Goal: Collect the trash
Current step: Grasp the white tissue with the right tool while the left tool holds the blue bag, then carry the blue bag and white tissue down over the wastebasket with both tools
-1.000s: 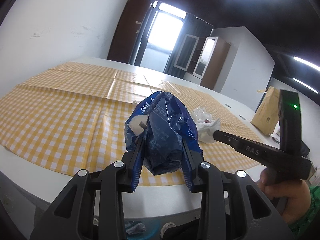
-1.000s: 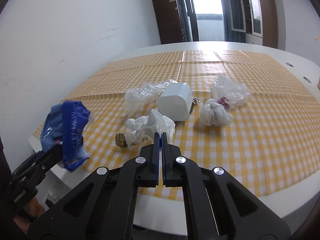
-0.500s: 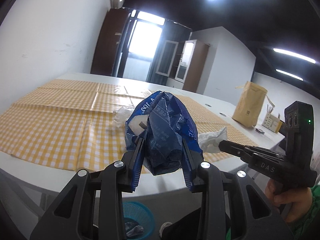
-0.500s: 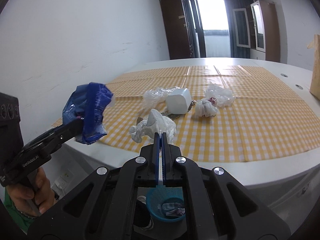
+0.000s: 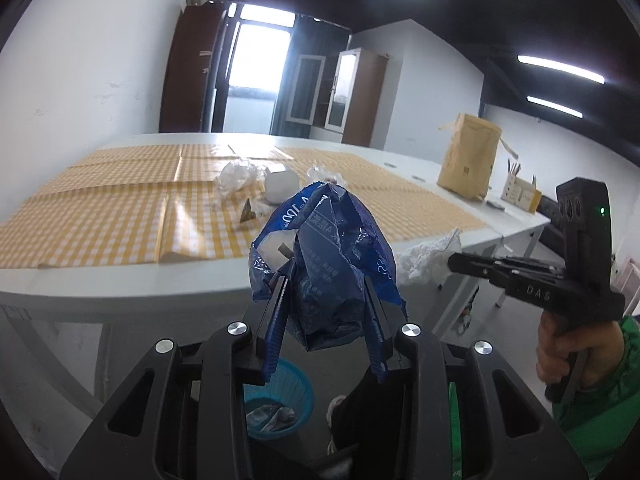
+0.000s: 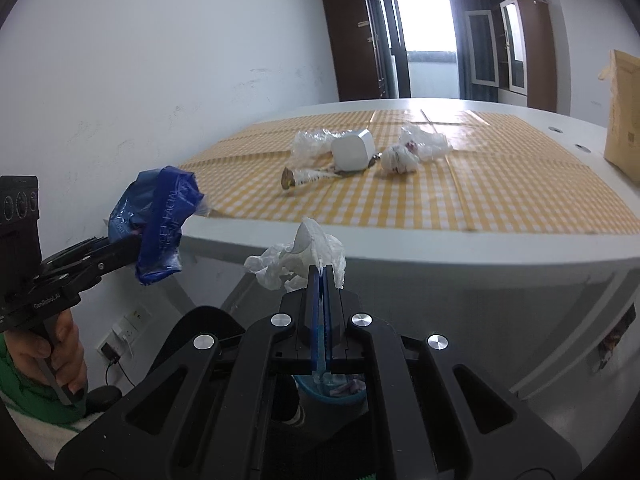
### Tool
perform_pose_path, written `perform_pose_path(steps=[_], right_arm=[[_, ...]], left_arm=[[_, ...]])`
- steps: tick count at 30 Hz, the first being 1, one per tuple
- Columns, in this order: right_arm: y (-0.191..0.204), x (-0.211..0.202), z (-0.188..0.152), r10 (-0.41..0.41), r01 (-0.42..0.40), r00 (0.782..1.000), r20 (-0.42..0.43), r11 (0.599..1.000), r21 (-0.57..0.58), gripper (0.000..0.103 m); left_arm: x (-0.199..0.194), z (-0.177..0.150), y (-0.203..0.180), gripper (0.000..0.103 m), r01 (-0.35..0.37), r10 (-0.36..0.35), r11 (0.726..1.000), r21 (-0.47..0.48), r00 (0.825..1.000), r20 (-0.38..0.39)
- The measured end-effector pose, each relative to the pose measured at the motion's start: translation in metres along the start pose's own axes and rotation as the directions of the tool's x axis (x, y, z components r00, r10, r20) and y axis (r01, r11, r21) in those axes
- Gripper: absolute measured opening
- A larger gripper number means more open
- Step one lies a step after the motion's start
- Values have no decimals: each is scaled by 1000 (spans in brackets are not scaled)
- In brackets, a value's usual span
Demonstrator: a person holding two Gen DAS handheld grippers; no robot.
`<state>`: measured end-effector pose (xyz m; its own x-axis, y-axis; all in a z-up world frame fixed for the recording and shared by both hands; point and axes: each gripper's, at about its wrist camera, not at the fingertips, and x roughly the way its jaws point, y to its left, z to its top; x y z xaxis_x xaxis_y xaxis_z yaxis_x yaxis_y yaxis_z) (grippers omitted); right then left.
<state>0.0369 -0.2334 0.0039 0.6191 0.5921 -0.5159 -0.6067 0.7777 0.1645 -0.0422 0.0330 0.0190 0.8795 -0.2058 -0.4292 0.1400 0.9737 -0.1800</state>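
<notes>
My left gripper (image 5: pixel 325 280) is shut on a crumpled blue plastic bag (image 5: pixel 328 256), held in the air off the table's front edge; it also shows in the right wrist view (image 6: pixel 160 220). My right gripper (image 6: pixel 322 270) is shut on a white crumpled plastic bag (image 6: pixel 300 256), also seen in the left wrist view (image 5: pixel 428 256). A blue trash basket (image 5: pixel 276 404) with some trash stands on the floor below both grippers. More trash lies on the table: clear plastic wrap (image 6: pixel 310 142), a white box (image 6: pixel 352 154), a white wad (image 6: pixel 398 158), a small brown wrapper (image 6: pixel 288 179).
The white table (image 6: pixel 440 248) carries a yellow checked cloth (image 6: pixel 480 188). A brown paper bag (image 5: pixel 468 160) and a small box with pens (image 5: pixel 520 194) stand at the table's right. A wall with a socket is on the left.
Both grippers have drawn back from the table and lowered, carrying their bags with them. The table edge and the blue basket on the floor have come into view.
</notes>
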Motion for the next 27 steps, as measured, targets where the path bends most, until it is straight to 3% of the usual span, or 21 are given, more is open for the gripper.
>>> perform_pose_path(steps=[10, 20, 27], right_arm=[[-5, 17, -45, 2, -3, 993, -115, 1000, -6, 1], [-18, 75, -76, 10, 1, 973, -229, 999, 49, 1], [-17, 124, -97, 43, -23, 948, -314, 998, 66, 1]], left_arm=[[35, -45, -1, 35, 32, -27, 999, 30, 987, -160], [93, -86, 44, 35, -5, -36, 991, -133, 952, -303], [126, -110, 64, 35, -54, -13, 983, -174, 931, -365]])
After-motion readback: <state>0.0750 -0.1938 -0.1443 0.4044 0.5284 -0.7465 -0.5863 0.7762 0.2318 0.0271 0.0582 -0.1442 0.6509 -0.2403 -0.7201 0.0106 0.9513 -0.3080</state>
